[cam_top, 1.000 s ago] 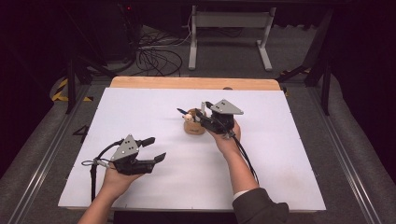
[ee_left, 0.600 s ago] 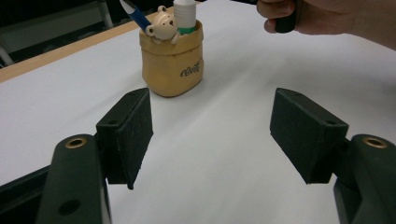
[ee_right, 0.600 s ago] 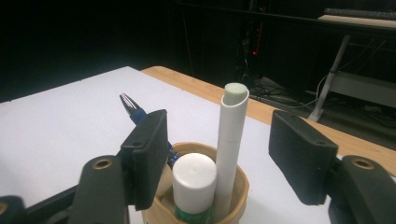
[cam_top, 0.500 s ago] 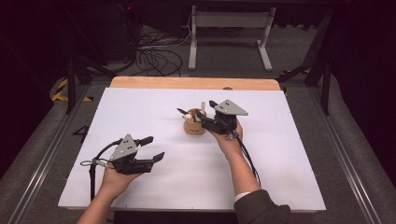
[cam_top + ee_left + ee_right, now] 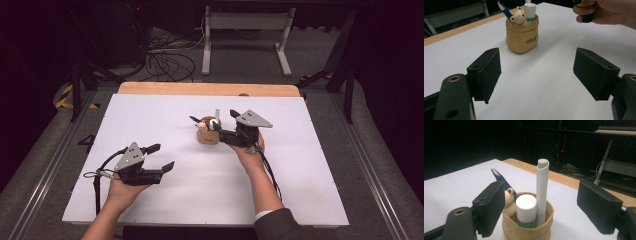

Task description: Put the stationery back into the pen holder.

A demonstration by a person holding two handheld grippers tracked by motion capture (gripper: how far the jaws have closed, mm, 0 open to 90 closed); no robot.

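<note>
Holder: a tan, sack-shaped pen holder (image 5: 207,136) is standing upright near the middle of the white table (image 5: 165,110), a little toward the far edge; dark lettering is showing on its side in the left gripper view (image 5: 522,37).
Contents: a tall white marker (image 5: 541,190) is standing upright in the holder with a pale green tip, touching a shorter white-capped glue stick (image 5: 526,210) in front of it; a blue pen (image 5: 503,181) is leaning out to the far side, and a small bear-shaped topper (image 5: 518,16) is peeking over the rim.
Right gripper: the right gripper (image 5: 223,126) is hovering just beside the holder on its right side, pointing at it. Its jaws have just been opening and are standing wide apart; in the right gripper view the marker and glue stick are sitting between the pads, and neither pad is touching them.
Left gripper: the left gripper (image 5: 162,157) is resting low over the near left part of the table, well apart from the holder. Its jaws have just been opening too and are gaping wide, with bare table between them.
Hands: the right hand (image 5: 610,11) is showing beyond the holder in the left gripper view.
</note>
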